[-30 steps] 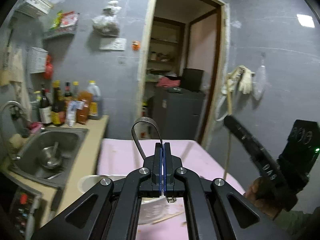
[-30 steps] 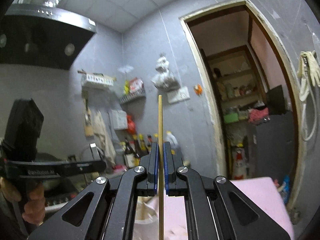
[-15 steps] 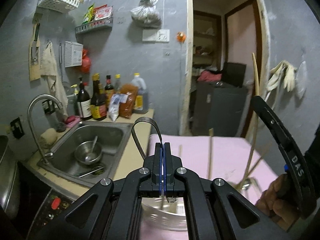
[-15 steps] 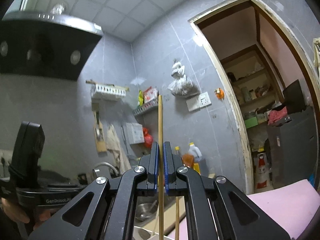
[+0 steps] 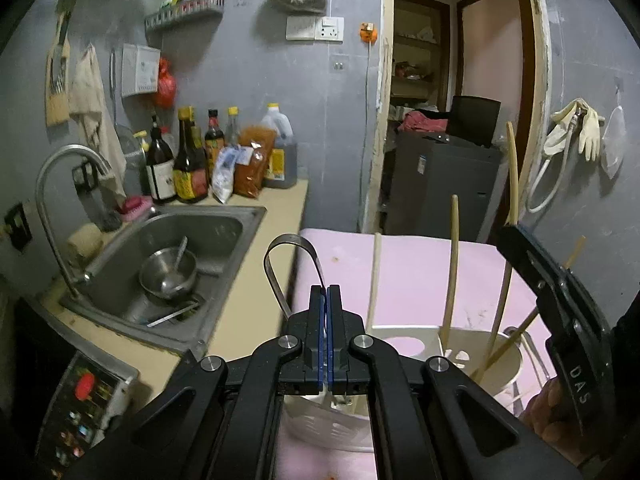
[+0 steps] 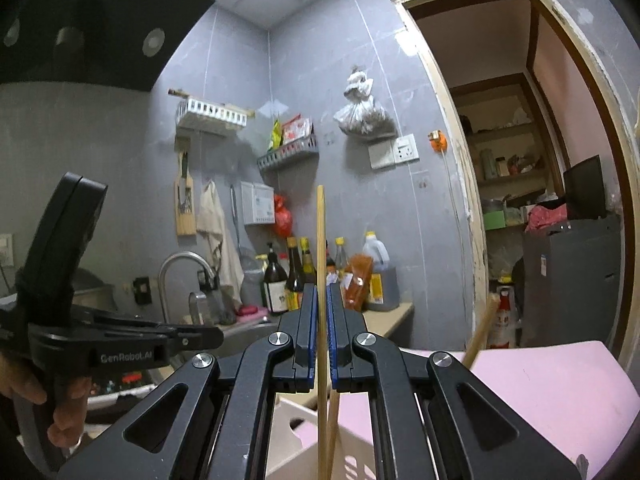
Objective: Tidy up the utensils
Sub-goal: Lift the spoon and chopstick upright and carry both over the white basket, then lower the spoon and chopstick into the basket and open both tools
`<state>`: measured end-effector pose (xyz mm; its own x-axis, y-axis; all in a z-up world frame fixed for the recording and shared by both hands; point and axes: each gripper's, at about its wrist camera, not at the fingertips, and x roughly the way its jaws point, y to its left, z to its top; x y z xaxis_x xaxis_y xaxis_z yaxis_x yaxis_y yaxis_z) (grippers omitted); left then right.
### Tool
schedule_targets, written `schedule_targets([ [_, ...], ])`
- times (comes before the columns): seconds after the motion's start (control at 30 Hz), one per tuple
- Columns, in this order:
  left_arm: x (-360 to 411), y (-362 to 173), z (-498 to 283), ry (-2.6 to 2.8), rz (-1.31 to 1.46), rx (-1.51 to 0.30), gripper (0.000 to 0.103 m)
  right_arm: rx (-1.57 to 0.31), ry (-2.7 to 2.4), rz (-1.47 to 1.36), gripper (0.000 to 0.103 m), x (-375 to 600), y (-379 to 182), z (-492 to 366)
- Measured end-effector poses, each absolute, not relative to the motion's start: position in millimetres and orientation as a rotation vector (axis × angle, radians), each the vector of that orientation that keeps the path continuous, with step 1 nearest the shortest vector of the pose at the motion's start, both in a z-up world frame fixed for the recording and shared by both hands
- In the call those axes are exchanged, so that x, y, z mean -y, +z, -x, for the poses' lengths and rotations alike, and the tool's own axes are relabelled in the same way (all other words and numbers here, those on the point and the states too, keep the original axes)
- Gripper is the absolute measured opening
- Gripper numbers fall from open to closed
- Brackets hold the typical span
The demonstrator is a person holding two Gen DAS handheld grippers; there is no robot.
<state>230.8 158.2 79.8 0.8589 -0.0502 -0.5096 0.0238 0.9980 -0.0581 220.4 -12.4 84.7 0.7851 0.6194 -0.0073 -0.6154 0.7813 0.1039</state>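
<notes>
Since the earlier frames both views have been tilted downward: the sink [image 5: 168, 276] has been brought from the left edge toward the middle left of the left wrist view, and the white utensil holder [image 5: 408, 336], formerly barely seen, is now spread across the lower centre and right.

The left gripper [image 5: 324, 340] is seen fully closed on a thin metal utensil [image 5: 280, 276], whose looped handle end curls up above the pads at centre frame; its working end is hidden below the jaws. The right gripper [image 6: 322, 336] is clamped on a single wooden chopstick [image 6: 320, 248], held upright, its lower part reaching toward the holder's perforated wall [image 6: 352, 464] at the bottom of the frame. Other chopsticks [image 5: 452, 264] are already stood in the holder.

The chopstick is judged light, stiff and smooth, so it may pivot if gripped off-centre; a mid-length hold suits it. The metal piece is judged light, rigid and slippery, best pinched on its flat handle.
</notes>
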Motion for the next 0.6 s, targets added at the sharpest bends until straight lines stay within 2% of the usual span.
schedule_targets([
  [0.27,-158.4,79.0,-225.2,-0.092,0.096,-0.543,0.001,-0.092,0.66,-0.082,0.004,15.0,79.4,-219.5],
  [0.33,-157.5,80.9,-222.7,-0.101,0.111,-0.558,0.012,-0.094,0.662,-0.079,0.004,16.8,79.2,-217.9],
  [0.43,-157.0,86.7,-215.3,-0.097,0.112,-0.525,0.022,-0.088,0.659,-0.069,0.006,19.3,81.9,-214.7],
  [0.5,-157.1,91.4,-211.3,-0.098,0.117,-0.513,0.028,-0.078,0.659,-0.065,0.007,22.1,85.0,-211.9],
  [0.6,-156.7,97.2,-206.4,-0.098,0.132,-0.496,0.029,-0.062,0.653,-0.062,0.012,27.8,91.5,-207.8],
])
